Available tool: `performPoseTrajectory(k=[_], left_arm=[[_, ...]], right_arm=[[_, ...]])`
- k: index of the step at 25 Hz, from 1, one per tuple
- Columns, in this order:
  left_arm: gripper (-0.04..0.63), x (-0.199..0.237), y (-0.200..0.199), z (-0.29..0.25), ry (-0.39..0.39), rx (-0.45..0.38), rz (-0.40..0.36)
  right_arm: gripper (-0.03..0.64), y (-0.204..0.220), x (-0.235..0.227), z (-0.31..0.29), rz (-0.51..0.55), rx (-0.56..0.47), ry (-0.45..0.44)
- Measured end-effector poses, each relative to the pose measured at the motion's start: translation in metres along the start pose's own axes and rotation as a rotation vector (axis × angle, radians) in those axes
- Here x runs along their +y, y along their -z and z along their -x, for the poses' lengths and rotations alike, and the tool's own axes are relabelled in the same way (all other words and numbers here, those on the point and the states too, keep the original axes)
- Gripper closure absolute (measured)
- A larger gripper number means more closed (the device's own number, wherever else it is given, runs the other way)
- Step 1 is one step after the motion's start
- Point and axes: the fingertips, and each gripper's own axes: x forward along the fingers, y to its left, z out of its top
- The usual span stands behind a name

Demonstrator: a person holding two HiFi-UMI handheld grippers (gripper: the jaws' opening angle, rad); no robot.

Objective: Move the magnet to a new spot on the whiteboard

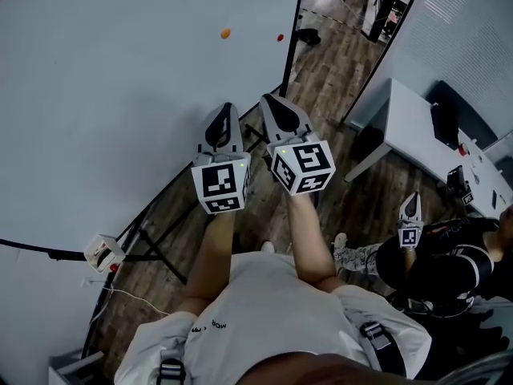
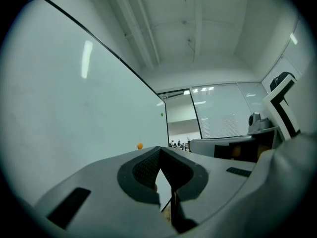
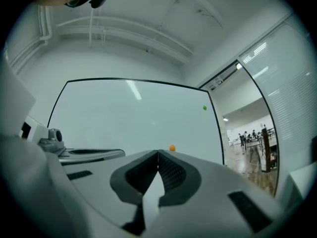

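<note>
Nothing on the task is done yet as far as I can tell. Going left to right in the head view: the whiteboard (image 1: 104, 95) fills the whole left side, and the orange magnet (image 1: 225, 33) sits on it up near 12 o'clock, well apart from both claws.

The left gripper (image 1: 227, 107) is in the middle of the frame, and its own view shows the jaws pinched together at the tips with nothing between them. The right gripper (image 1: 270, 100) is just beside it at about 3 o'clock, also closed up and empty. In the right gripper view the orange magnet pokes up right above the jaw tips at 12 o'clock, so my guess is that's the target.

There's a second small magnet (image 1: 280, 37) further right near the board's edge, so I can't totally rule that one out.

Pretty much everything is left: close the gap to the board, open a claw, grab the magnet, pull it off and stick it somewhere else on the board.
</note>
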Motion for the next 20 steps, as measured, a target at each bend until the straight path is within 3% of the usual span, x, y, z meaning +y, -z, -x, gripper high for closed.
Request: performPoseTrajectory(k=[8,20], left_arm=[[0.592,0.000,0.013,-0.010,-0.050,0.016,-0.029],[0.592,0.024,0.020,-0.038,-0.029,0.016,-0.011]], right_arm=[[0.603,0.013,-0.009,-0.015,-0.017,0.007,-0.045],[0.603,0.019,-0.007,-0.049,-0.002,0.021,-0.019]])
